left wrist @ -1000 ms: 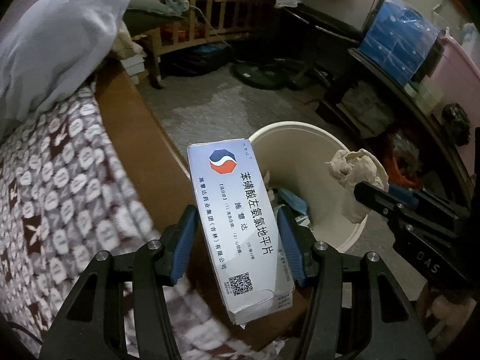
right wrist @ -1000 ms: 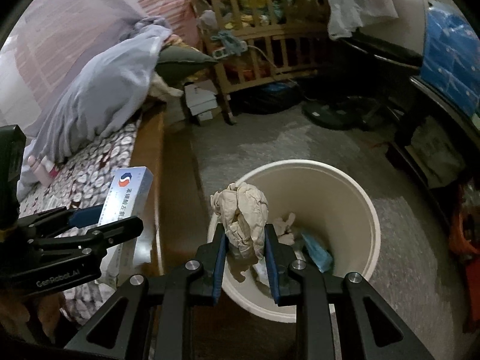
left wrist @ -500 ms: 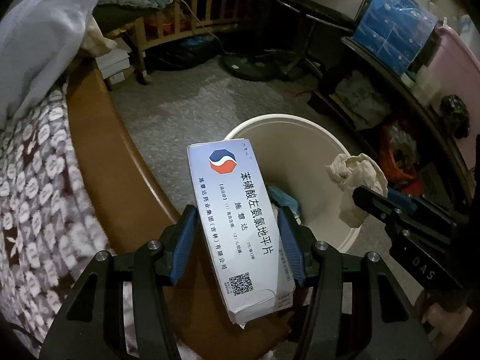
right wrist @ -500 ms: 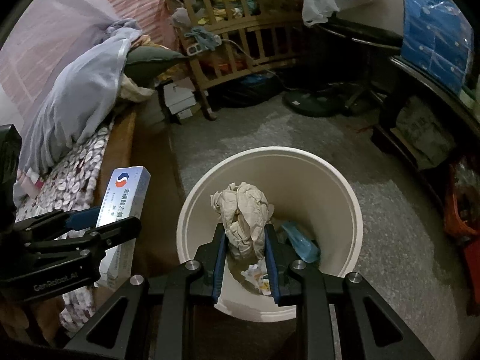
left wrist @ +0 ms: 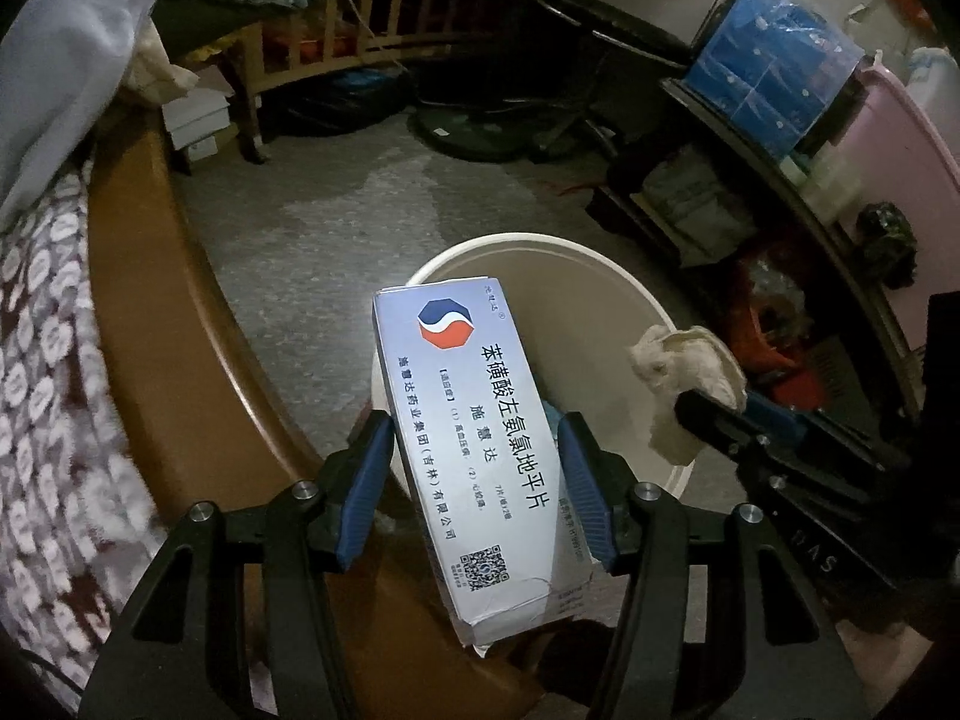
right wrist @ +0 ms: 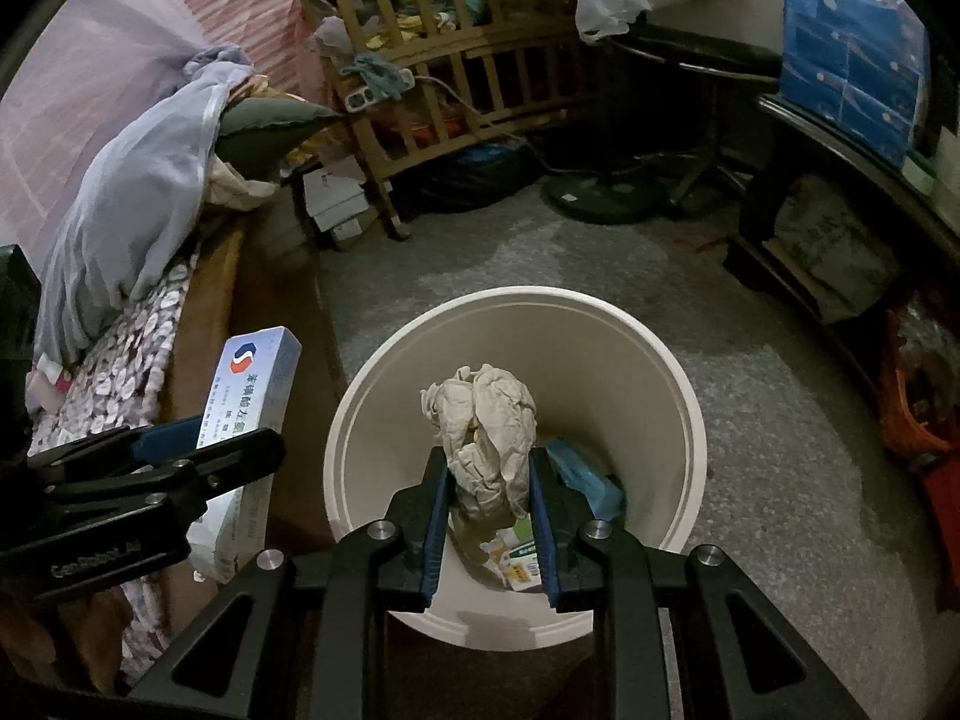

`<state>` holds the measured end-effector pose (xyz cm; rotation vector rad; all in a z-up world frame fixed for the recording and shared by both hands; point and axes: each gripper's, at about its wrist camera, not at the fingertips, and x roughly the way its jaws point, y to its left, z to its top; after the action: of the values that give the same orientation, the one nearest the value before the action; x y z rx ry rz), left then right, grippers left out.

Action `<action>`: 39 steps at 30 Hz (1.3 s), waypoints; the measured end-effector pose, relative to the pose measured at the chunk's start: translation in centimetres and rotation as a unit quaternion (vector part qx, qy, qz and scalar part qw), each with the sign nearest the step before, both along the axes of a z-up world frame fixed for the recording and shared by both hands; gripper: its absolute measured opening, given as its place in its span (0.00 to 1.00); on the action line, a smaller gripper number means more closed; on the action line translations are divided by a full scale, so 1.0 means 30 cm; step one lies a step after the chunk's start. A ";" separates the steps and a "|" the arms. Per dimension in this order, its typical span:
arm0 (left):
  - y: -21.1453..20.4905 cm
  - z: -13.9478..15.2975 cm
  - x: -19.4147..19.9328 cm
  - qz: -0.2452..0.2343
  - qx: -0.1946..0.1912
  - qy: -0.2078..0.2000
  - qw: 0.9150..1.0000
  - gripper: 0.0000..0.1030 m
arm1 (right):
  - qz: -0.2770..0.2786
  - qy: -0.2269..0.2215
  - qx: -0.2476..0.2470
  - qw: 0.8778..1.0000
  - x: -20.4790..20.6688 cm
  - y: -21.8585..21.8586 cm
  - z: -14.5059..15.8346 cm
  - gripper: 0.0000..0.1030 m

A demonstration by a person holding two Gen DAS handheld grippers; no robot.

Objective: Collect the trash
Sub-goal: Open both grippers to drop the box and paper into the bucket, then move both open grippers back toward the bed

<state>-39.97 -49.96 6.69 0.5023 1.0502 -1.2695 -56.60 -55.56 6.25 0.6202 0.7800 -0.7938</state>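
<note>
While both grippers hang over the white bin (right wrist: pixel 690 420) on the grey floor (right wrist: pixel 750 408), each has a piece of rubbish between its fingers. The right gripper (right wrist: pixel 487 468) has a crumpled wad of beige paper (right wrist: pixel 486 420) standing upright between its blue pads, directly above the open mouth of the bin; its jaws are opening, though the pads look to be touching the paper's sides at this moment. From the other camera the same wad (left wrist: pixel 684 372) shows at the tip of the right gripper's black finger, over the far side of the bin.

The left gripper (left wrist: pixel 477 480) has a long white medicine box (left wrist: pixel 474 420) between its pads, printed face up with a red and blue logo at the far end. Its jaws are opening too: the right pad sits against the box's edge, while a thin gap shows beside the left one, and the box leans across the near rim of the bin (left wrist: pixel 540 243).

Inside the bin lie something blue (right wrist: pixel 585 474) and a small printed carton (right wrist: pixel 516 564). A bed with a patterned cover (left wrist: pixel 42 312) and a brown wooden side (left wrist: pixel 156 276) stands just beside the bin, and a wooden crib (right wrist: pixel 456 54) is across the room.
</note>
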 end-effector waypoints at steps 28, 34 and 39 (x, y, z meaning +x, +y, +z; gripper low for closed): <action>0.265 0.067 0.247 0.092 0.018 -0.064 0.994 0.61 | 0.078 0.006 -0.017 0.997 0.181 0.131 0.024 0.45; 0.406 0.098 0.363 0.125 0.023 -0.088 0.988 0.61 | 0.129 0.006 -0.023 0.991 0.304 0.221 0.056 0.50; 0.553 0.094 0.495 0.168 0.032 -0.094 0.981 0.61 | 0.170 -0.001 -0.024 0.985 0.427 0.299 0.081 0.51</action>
<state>-25.10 -33.37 9.50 0.4610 0.9706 -0.8753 -43.78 -46.58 8.68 0.4281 0.8353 -0.4967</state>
